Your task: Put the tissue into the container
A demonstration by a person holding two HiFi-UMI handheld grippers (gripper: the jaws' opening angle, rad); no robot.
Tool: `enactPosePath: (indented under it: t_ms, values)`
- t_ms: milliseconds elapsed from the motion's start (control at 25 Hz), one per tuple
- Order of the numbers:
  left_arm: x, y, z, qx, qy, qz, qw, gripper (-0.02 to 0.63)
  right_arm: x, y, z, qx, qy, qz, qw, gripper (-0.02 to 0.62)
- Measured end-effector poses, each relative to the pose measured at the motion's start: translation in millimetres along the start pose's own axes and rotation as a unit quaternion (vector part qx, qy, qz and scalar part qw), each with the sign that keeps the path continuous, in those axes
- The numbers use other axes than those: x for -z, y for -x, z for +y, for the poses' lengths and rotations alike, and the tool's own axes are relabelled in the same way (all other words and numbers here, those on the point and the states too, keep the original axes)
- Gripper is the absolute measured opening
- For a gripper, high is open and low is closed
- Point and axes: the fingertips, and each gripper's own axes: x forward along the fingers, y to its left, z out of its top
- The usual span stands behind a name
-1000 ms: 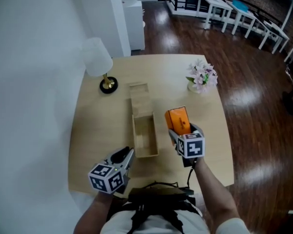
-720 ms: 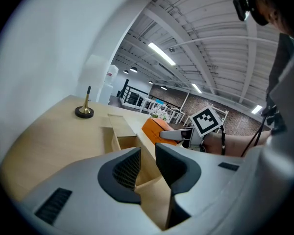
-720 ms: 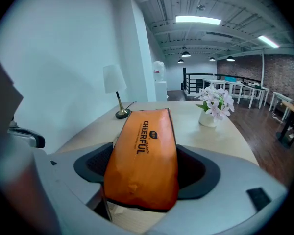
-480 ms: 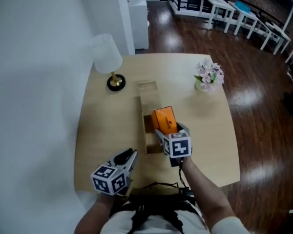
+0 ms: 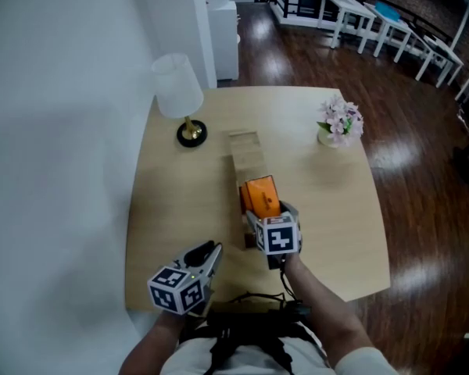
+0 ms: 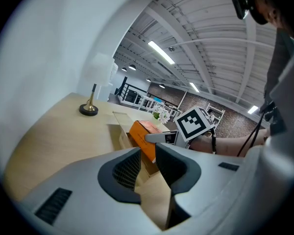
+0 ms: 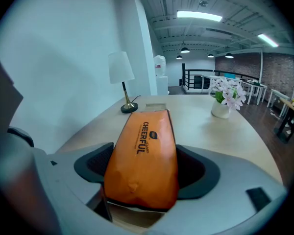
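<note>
- Tissue pack (image 5: 259, 196): a soft orange packet with dark "CHEERFUL" lettering along its top face, clamped lengthwise in the right gripper (image 5: 259, 211), its far end reaching beyond the fingertips.
- Right gripper, own view: the jaws stand wide and the dark pads press on the two long sides of the packet (image 7: 147, 131), which fills the space between them. The near end of the packet lies deep in the throat of the gripper (image 7: 146, 173).
- Container (image 5: 245, 153): a long, narrow box of pale wood, lying lengthwise away from the person at the middle of the table. The packet is over its near half and hides that part. Only the far end of the box shows beyond the packet.
- Contact between packet and box cannot be judged from any view.
- Left gripper (image 5: 205, 253): low at the near left edge of the table, well apart from the box. In its own view the jaws (image 6: 147, 152) stand a narrow gap apart with nothing between them. The orange packet (image 6: 146, 135) and the box (image 6: 121, 130) appear beyond its tips.
- Table (image 5: 172, 201): a light wooden top with rounded corners.
- Lamp (image 5: 178, 88): white shade on a brass stem, at the far left.
- Flowers (image 5: 340, 120): a small pink-and-white bunch in a pot, at the far right.
</note>
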Motion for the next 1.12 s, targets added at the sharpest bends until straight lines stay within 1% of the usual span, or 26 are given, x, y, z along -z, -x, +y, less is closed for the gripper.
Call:
enactPosePath:
  t_ms: [120,240,360,440,560,680,840,1120]
  values:
    - [0.1,-0.8,2.3,0.004,-0.001,0.002,1.0,0.089,-2.2,-2.1,6.8,0.003,-0.005,-0.003,1.0,0.408]
    - [0.6,-0.5,4.8,0.007,-0.002,0.005,1.0,0.089,-1.4,-7.1,8.9,0.017,-0.008,-0.008,1.0,0.407]
    - [1.7,2.1,10.6,0.006,0.0,0.007,1.0,0.089,2.4,-14.0,12.4,0.022,-0.015,-0.004,1.0,0.407]
    - [2.0,3.5,14.3,0.005,0.001,0.008,1.0,0.089,6.6,-19.0,13.5,0.026,-0.016,0.003,1.0,0.407]
    - [1.6,4.1,16.7,0.009,0.003,0.01,0.9999,0.089,15.6,-25.4,8.7,0.051,-0.004,0.021,0.998,0.408]
    - [2.2,4.1,16.6,0.013,0.002,0.012,0.9998,0.089,26.0,-32.5,5.7,0.064,-0.011,0.032,0.997,0.408]
    - [2.3,4.8,17.0,0.014,0.004,0.012,0.9998,0.089,32.5,-40.9,6.6,0.068,-0.012,0.042,0.997,0.408]
    - [3.6,2.5,13.9,0.018,0.004,0.015,0.9997,0.088,31.0,-42.7,9.7,0.053,0.01,0.044,0.998,0.411]
